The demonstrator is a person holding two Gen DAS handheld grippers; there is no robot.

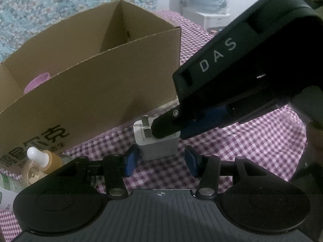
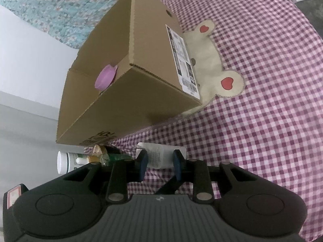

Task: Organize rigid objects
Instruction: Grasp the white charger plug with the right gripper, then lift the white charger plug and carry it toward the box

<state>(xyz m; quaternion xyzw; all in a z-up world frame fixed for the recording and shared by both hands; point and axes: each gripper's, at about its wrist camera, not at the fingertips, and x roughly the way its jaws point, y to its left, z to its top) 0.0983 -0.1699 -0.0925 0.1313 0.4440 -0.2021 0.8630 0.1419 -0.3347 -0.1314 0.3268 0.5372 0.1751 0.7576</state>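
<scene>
A white charger plug (image 1: pixel 157 143) stands on the purple checked cloth in front of an open cardboard box (image 1: pixel 101 76), metal prongs up. In the left wrist view my left gripper (image 1: pixel 161 148) has its blue pads against the plug's lower sides. My right gripper (image 1: pixel 171 131) reaches in from the upper right and is shut on the plug's top beside the prongs. The right wrist view shows the charger (image 2: pixel 156 155) clamped between the right gripper's (image 2: pixel 159 159) blue pads, with the box (image 2: pixel 145 92) just beyond. A purple cup (image 2: pixel 106 78) lies inside the box.
Beside the box's near corner lie an amber dropper bottle (image 1: pixel 43 159) and a white-capped bottle (image 2: pixel 64 162). A cream bear patch (image 2: pixel 208 60) is sewn on the cloth (image 2: pixel 262 100) behind the box. A white wall lies left of the box.
</scene>
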